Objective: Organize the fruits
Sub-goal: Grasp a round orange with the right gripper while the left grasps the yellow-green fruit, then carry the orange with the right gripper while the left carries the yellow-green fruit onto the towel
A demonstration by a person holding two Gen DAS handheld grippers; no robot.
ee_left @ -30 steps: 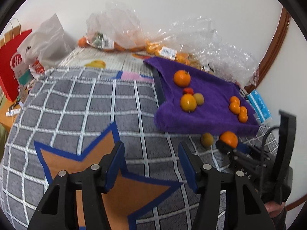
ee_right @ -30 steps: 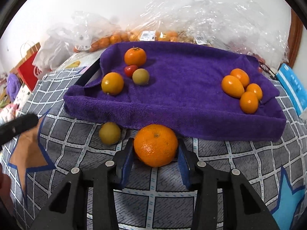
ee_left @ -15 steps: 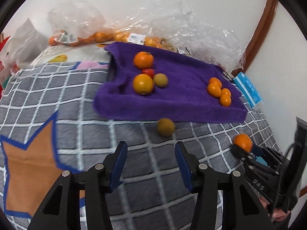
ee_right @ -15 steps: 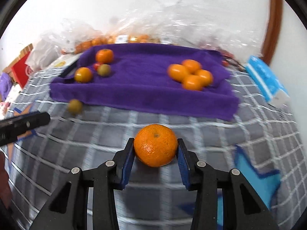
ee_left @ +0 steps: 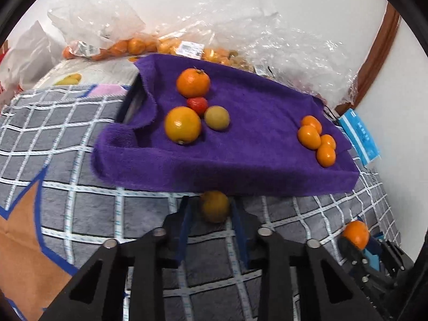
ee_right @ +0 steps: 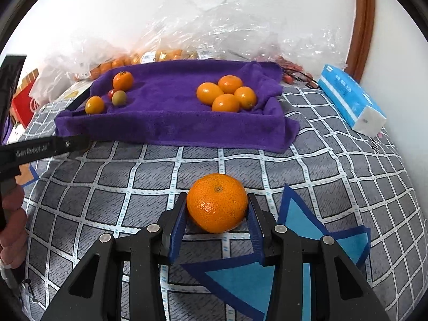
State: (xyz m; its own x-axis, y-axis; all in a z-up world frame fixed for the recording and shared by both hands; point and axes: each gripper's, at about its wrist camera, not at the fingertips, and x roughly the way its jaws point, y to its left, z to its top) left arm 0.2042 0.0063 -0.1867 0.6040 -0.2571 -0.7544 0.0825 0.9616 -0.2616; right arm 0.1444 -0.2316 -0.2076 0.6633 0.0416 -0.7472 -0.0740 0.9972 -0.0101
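A purple towel (ee_left: 254, 133) lies on a grey checked blanket. On its left part sit an orange (ee_left: 193, 82), a red tomato (ee_left: 197, 104), a yellow-orange fruit (ee_left: 182, 125) and a greenish fruit (ee_left: 217, 117). Several small oranges (ee_left: 315, 139) cluster on its right part. In front of the towel's near edge, my left gripper (ee_left: 211, 211) is closing on a small yellow-brown fruit (ee_left: 214, 206), its pads at the fruit's sides. My right gripper (ee_right: 216, 214) is shut on a mandarin (ee_right: 216, 203), above the blanket and well short of the towel (ee_right: 171, 123).
Clear plastic bags (ee_left: 187, 26) holding more fruit are heaped against the wall behind the towel. A blue tissue pack (ee_right: 350, 96) lies to the towel's right and a red paper bag (ee_right: 24, 104) to its far left. A hand (ee_right: 10, 227) shows at the left edge.
My left gripper travelled over the blanket to the yellow-brown fruit by the towel's edge and closed around it. My right gripper drew back from the towel with the mandarin still held.
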